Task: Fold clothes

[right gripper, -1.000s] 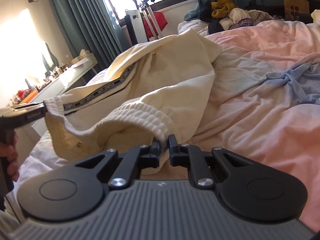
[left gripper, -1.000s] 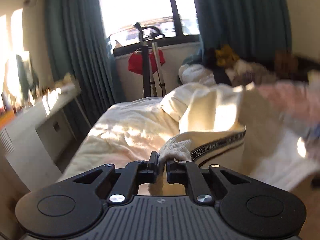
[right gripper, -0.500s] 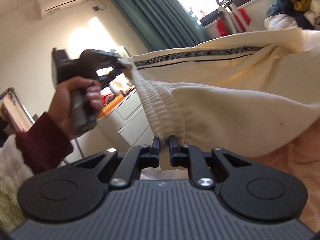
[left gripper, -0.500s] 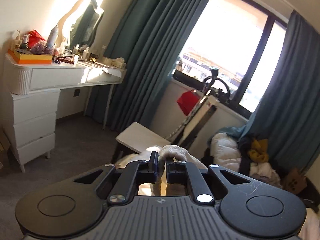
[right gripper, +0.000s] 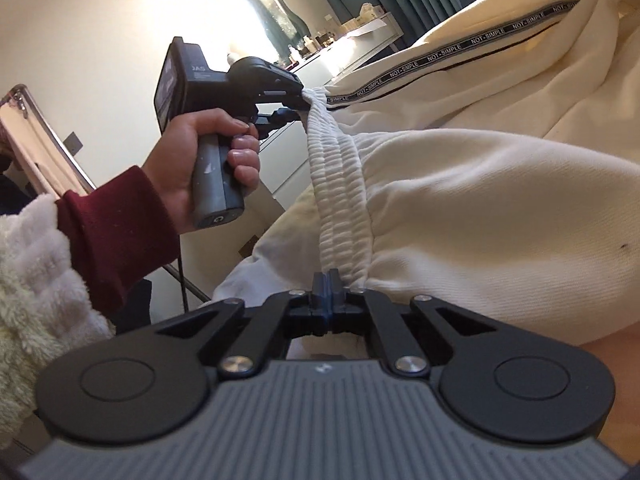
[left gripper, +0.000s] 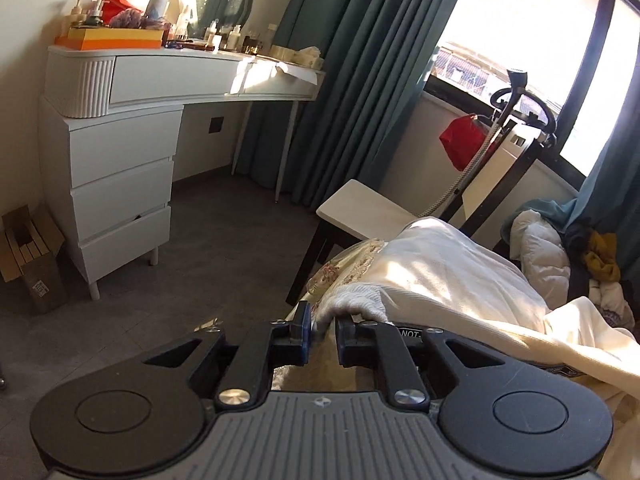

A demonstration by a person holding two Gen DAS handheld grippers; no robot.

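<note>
Bedroom, bed (left gripper: 460, 276); L gripper (left gripper: 322, 330) + R gripper (right gripper: 330, 280) each clamp sweatpants (right gripper: 480, 208) waistband, stretched between.

Cream sweatpants (right gripper: 460, 200), ribbed white elastic waistband (right gripper: 340, 184) stretched taut, black NOT-SIMPLE side stripe (right gripper: 452, 50), cloth draped in loose folds over the bed (left gripper: 440, 268)

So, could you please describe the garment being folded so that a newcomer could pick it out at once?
Look at the bed beside the white dressing table. The cream trousers hang stretched above it, their ribbed waistband pinched by the left hand-held gripper and right hand-held gripper. Only they carry a dark NOT-SIMPLE stripe.
</note>
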